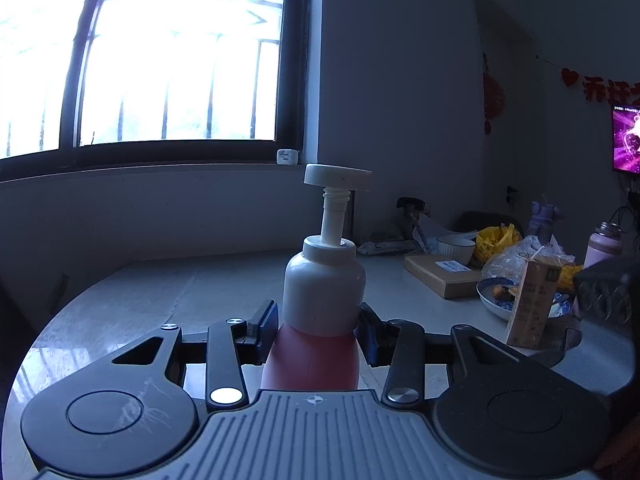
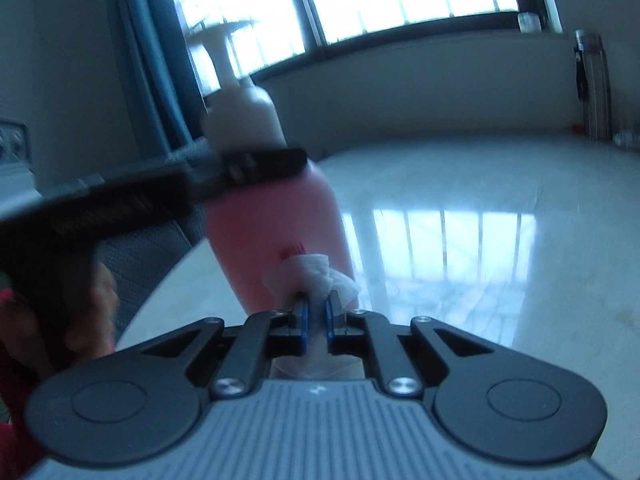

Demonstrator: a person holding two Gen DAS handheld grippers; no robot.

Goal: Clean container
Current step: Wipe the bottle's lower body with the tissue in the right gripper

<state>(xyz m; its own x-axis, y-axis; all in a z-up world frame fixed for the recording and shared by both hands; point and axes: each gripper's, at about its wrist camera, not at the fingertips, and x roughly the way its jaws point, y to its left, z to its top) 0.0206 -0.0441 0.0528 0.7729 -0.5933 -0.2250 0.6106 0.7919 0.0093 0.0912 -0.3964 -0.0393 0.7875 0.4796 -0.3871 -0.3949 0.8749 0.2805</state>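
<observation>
Only the left wrist view showed the clutter far right on the table [image 1: 224, 280]: a bowl [image 1: 456, 249], a box [image 1: 442, 276], a carton [image 1: 530, 304]. Only the right wrist view showed the wipe [image 2: 314, 276], pinched in the nearly closed right gripper [image 2: 316, 312] and touching the bottle's [image 1: 320, 312] pink lower side. The left gripper [image 1: 318, 328] clamped the upright bottle between its fingers [image 1: 266, 322], just where white top met pink body, pump above them.
</observation>
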